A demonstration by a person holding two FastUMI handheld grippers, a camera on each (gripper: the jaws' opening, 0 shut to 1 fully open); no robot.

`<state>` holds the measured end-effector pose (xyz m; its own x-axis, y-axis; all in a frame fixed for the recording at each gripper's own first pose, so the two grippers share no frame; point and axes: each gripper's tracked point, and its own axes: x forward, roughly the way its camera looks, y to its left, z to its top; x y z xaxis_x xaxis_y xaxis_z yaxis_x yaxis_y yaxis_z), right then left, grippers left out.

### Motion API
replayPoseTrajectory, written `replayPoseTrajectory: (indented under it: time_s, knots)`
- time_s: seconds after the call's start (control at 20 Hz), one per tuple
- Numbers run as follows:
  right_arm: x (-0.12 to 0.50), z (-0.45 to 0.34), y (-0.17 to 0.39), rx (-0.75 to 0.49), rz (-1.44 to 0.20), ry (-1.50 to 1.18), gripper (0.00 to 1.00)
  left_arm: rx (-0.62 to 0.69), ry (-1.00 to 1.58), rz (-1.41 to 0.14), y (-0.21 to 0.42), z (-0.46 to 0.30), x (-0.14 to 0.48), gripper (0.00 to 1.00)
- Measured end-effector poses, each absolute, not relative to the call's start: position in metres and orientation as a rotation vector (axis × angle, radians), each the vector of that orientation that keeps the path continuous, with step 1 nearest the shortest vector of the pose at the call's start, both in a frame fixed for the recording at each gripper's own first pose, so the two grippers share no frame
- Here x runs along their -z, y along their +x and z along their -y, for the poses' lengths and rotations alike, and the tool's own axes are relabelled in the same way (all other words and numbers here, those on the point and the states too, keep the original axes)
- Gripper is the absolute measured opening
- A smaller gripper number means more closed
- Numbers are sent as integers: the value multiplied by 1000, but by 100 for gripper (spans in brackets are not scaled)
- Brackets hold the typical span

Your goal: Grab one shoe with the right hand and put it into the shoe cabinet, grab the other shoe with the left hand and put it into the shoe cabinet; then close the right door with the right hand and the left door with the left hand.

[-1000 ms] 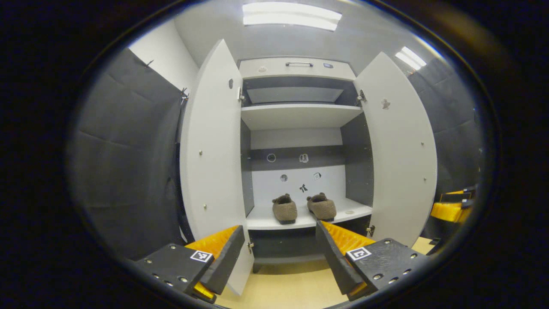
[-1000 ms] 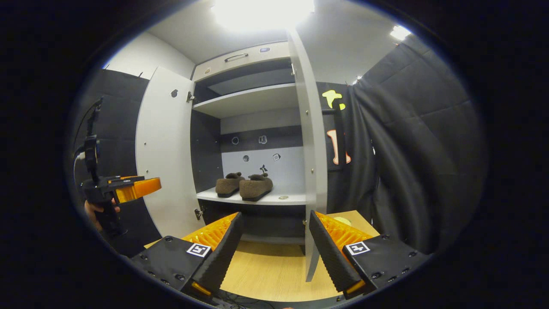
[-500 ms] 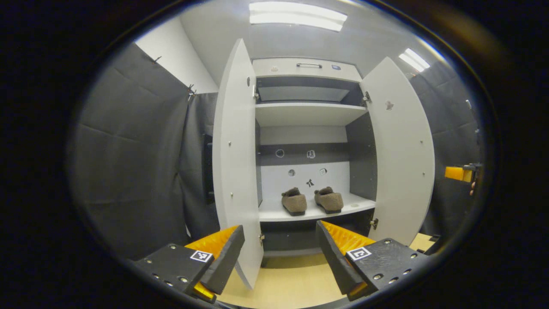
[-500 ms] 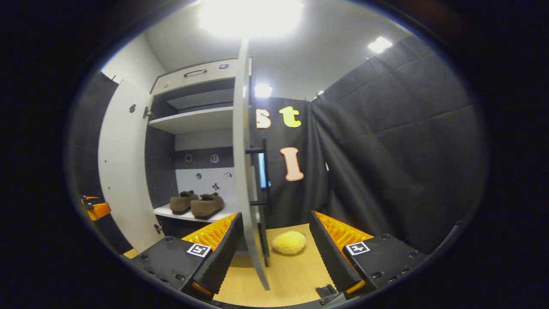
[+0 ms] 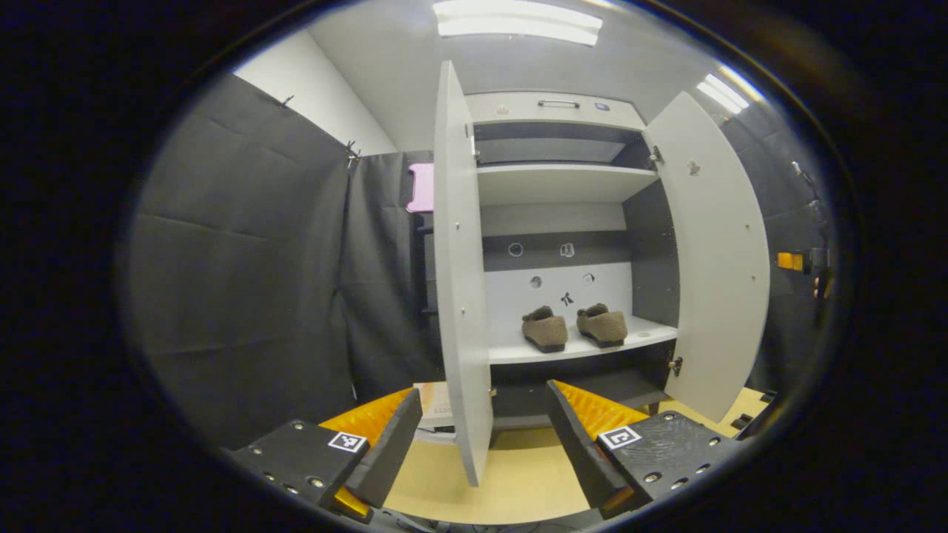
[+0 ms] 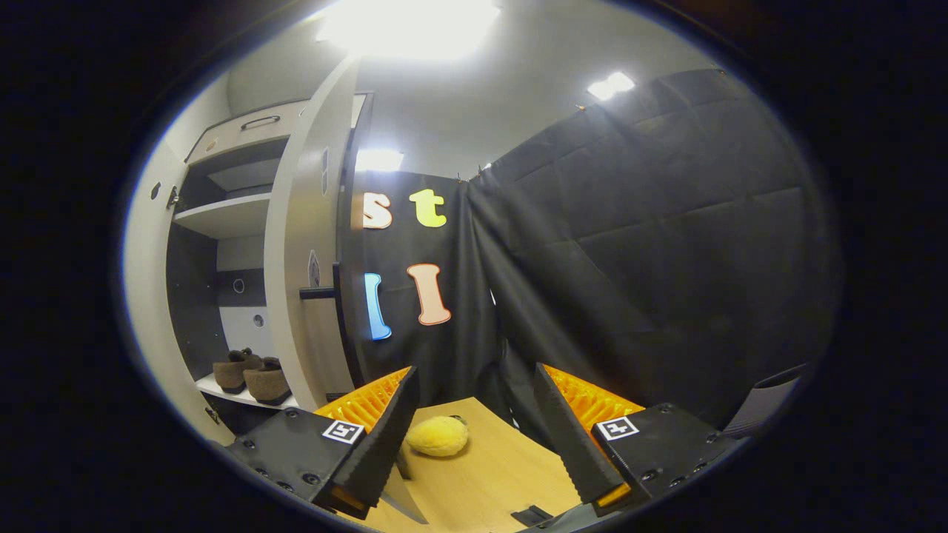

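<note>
Both shoes shelved; both grippers empty, lined up on the door edges.

Shoes (image 5: 544, 331) (image 5: 601, 325) sit side by side on the cabinet's lower shelf (image 5: 511, 351), ahead and right of the left gripper (image 5: 480, 444), so the stowing looks done and the doors remain. Left gripper released, holding nothing, the left door (image 5: 461, 266) edge-on between its fingers. Right gripper (image 6: 474, 444) also spread and empty, the right door (image 6: 300, 244) up-left of it, handle (image 6: 320, 293) facing out; a yellow fluffy object (image 6: 437, 436) lies between its fingers. No brand readable; the square markers on both grippers carry no legible text.
</note>
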<state>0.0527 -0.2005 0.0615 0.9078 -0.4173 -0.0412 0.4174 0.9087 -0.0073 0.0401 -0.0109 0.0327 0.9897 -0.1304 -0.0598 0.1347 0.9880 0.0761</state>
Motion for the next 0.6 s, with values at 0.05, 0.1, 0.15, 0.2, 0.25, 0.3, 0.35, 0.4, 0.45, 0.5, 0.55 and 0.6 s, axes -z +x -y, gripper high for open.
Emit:
replayPoseTrajectory:
  time_s: [0.05, 0.1, 0.15, 0.2, 0.25, 0.3, 0.35, 0.4, 0.45, 0.5, 0.55, 0.6]
  knots:
    - [-62, 197, 56, 432, -45, -11, 98, 117, 75, -56, 40, -1, -33, 97]
    - [-62, 193, 61, 427, -51, -14, 98, 101, 67, -54, 40, -11, -34, 97]
    - [-62, 187, 64, 419, -58, -7, 98, 86, 58, -53, 40, -20, -34, 97]
    - [-60, 181, 68, 403, -63, 9, 92, 69, 49, -52, 40, -30, -34, 97]
    - [-57, 176, 71, 404, -68, 17, 92, 53, 41, -52, 41, -39, -34, 97]
    - [-56, 175, 70, 414, -66, 6, 98, 39, 37, -51, 42, -48, -33, 97]
    - [-57, 174, 72, 423, -59, -14, 96, 26, 35, -50, 42, -57, -34, 97]
    - [-57, 170, 70, 428, -59, -31, 96, 17, 35, -47, 42, -64, -35, 97]
    - [-59, 167, 69, 430, -59, -47, 92, 11, 34, -45, 42, -71, -35, 97]
    - [-59, 164, 69, 431, -61, -61, 92, 7, 32, -44, 44, -77, -34, 100]
    - [-61, 159, 66, 431, -61, -68, 91, 4, 29, -45, 46, -83, -33, 100]
    - [-62, 157, 66, 432, -58, -70, 92, 1, 24, -48, 47, -88, -32, 100]
